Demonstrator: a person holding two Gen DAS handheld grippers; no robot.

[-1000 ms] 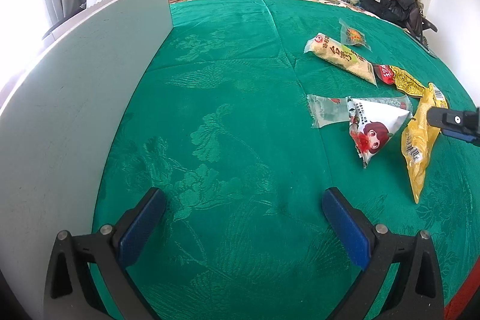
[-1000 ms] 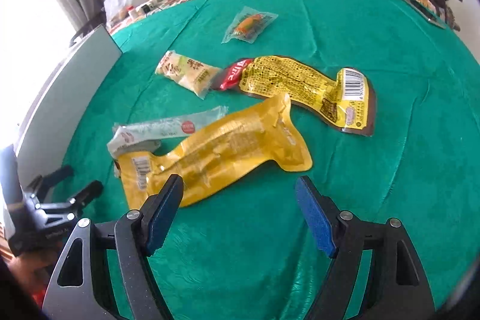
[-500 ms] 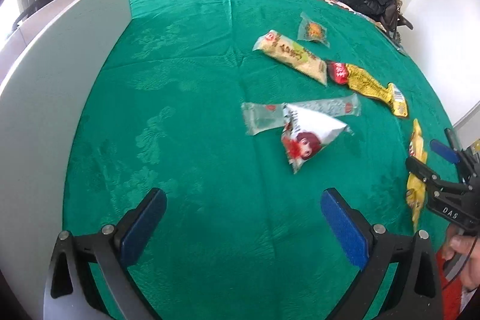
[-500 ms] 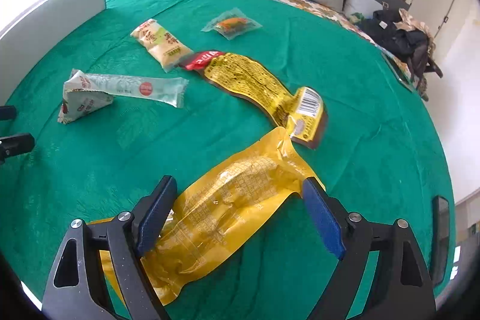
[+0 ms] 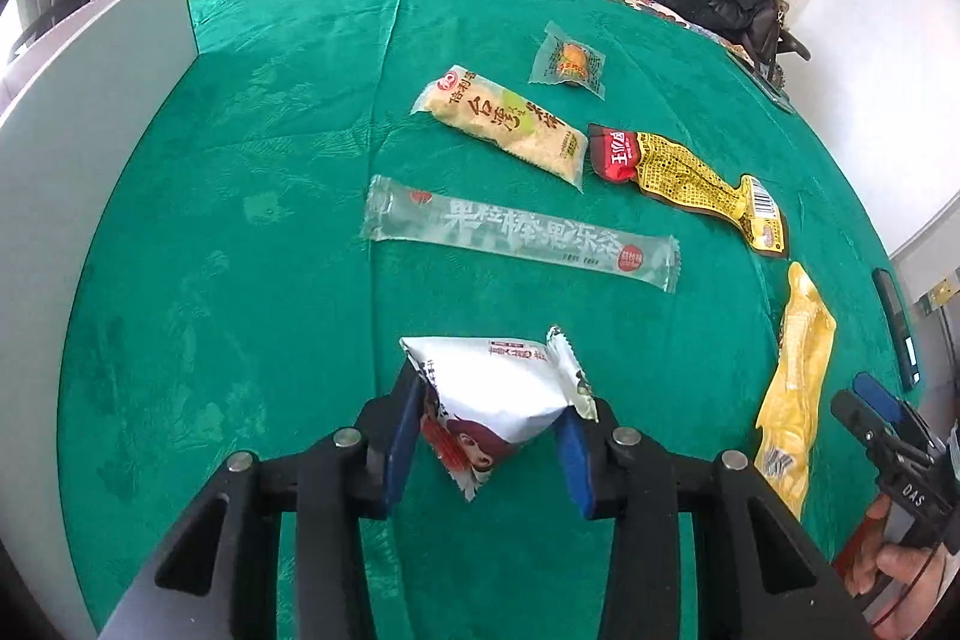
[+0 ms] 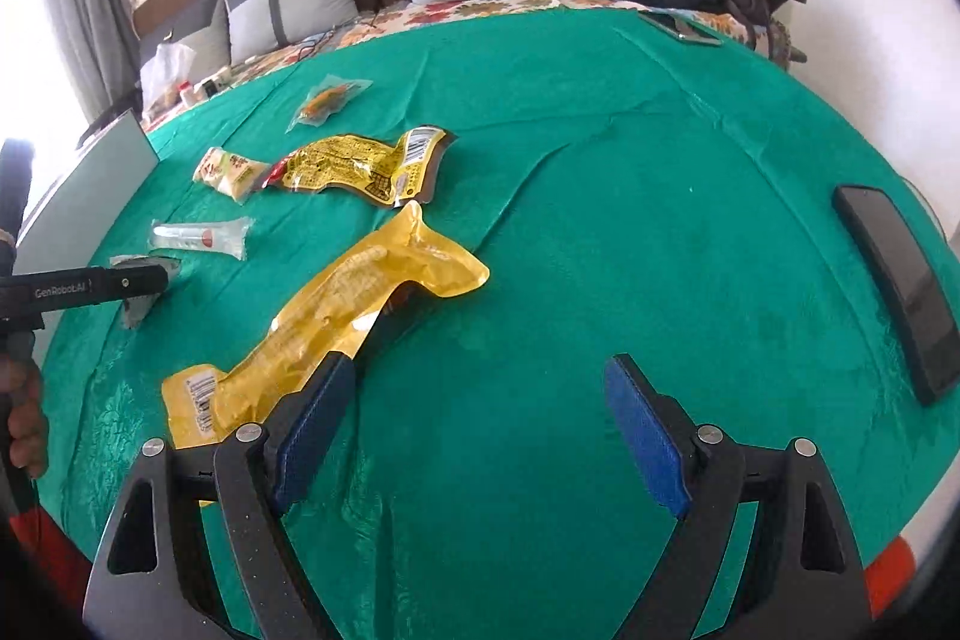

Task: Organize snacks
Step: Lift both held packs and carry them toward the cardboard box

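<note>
Gripping the white pack (image 5: 498, 400), the left gripper (image 5: 489, 436) has just closed its jaws on it, near the front of the green cover (image 5: 270, 280). Beyond the white pack lies the clear stick (image 5: 522, 232). The right gripper (image 6: 474, 430) stands open over bare cover, the yellow pouch (image 6: 336, 328) beside its left finger.

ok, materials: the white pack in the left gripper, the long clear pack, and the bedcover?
White pack: looks like printed plastic film, glossy, creased, serrated seal edge. It sits between the left gripper pads, whose jaws have just been closing. Long clear pack: translucent plastic film; the green shows through it. Bedcover: woven fabric with a slight sheen, raised floral pattern, fold lines.
</note>
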